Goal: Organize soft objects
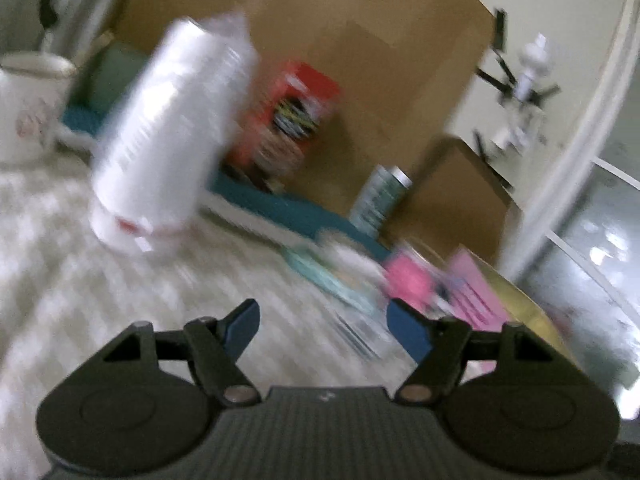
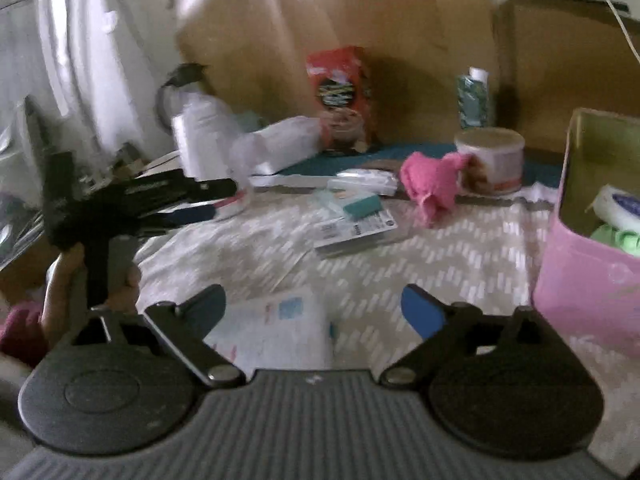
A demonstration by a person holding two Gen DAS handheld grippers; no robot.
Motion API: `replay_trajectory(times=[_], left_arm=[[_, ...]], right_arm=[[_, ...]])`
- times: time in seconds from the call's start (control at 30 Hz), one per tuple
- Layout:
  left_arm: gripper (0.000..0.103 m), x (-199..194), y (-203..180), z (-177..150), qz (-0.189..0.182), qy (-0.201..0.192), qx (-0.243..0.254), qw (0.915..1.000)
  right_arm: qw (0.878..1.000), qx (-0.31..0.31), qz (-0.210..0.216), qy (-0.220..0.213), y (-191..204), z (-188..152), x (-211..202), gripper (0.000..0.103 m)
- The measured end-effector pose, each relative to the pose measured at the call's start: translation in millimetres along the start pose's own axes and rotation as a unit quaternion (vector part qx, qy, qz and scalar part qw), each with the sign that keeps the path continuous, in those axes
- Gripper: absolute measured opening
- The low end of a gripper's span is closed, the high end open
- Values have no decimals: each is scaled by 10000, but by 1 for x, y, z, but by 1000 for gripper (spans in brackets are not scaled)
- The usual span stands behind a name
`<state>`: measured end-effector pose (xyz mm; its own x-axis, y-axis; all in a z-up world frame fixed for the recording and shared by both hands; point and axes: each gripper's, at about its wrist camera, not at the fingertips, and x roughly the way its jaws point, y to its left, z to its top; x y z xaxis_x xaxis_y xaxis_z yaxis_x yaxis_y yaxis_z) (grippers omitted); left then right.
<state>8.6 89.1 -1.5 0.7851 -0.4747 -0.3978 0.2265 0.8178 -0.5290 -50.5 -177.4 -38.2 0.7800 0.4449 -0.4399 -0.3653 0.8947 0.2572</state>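
Both grippers, left (image 1: 322,322) & right (image 2: 314,306), gape open, holding nothing. Pink cloth (image 2: 430,182) sits btwn a flat packet (image 2: 356,224) & a tin (image 2: 490,160); pink box (image 2: 588,280) at right, blurry, prob. open-topped.

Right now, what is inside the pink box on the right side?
The pink box is open. A white round container with a blue label and something bright green lie inside. What lies lower down is hidden by its front wall.

bare cloth (image 2: 460,264) ahead — pink box (image 2: 580,280) rightward
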Motion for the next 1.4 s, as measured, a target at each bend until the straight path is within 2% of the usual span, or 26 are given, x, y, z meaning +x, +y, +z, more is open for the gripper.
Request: replay_trajectory(times=[0.13,0.2,0.33,0.43,0.47,0.5,0.53,0.57,0.63,0.77,0.93,1.07,1.13,1.23,1.3,1.33,1.37,1.4], left_arm=[[72,-14,-23,-12,-224,661,218,9973],[72,-20,-29,-19,-365,967,156,9945],[72,-19,-34,-32,-499,1327,-7,9899],[69,-1,-40,-41,-359,1612,-29,9863],[66,0,-44,-42,-332,1554,43,9873],[66,2,-48,-41,-285,1573,107,9871],[66,4,-52,-39,-271,1566,136,9872],[65,6,-56,-36,-339,1549,148,9872],[65,9,-67,-28,-458,1511,279,9871],[65,32,-115,-4,-852,1434,841,9824],[65,80,-186,9,-1411,1519,1449,9675],[66,129,-237,4,-1740,1682,1768,9540],[66,151,-254,-1,-1782,1750,1811,9512],[73,184,-274,-7,-1558,1724,1888,9541],[74,196,-281,-13,-1298,1559,2030,9579],[74,202,-284,-15,-1153,1498,2105,9591],[74,205,-285,-17,-1021,1457,2137,9606],[74,206,-284,-19,-986,1455,2102,9617]], right_arm=[[9984,-337,365,284,5,-7,6,97],[9964,-618,420,408,7,-12,12,97],[9916,-991,598,579,10,-24,21,97],[9888,-1168,670,637,11,-28,30,97],[9881,-1199,707,654,11,-30,33,96],[9878,-1234,721,625,13,-31,35,95],[9866,-1309,776,584,15,-32,34,85],[9855,-1365,847,545,15,-32,30,81],[9869,-1441,644,338,16,-32,21,79],[9923,-1198,242,-184,2,-22,-4,77],[9901,-884,-649,-874,-28,-10,-42,77],[9848,-453,-1259,-1108,-68,-6,-68,77],[9819,-188,-1507,-1134,-88,-5,-77,77],[9741,83,-1960,-1124,-114,-3,-82,77],[9642,266,-2368,-1164,-130,0,-78,79],[9522,297,-2803,-1177,-135,3,-71,85],[9372,289,-3275,-1165,-146,4,-67,86],[9284,271,-3515,-1173,-151,5,-64,86]])
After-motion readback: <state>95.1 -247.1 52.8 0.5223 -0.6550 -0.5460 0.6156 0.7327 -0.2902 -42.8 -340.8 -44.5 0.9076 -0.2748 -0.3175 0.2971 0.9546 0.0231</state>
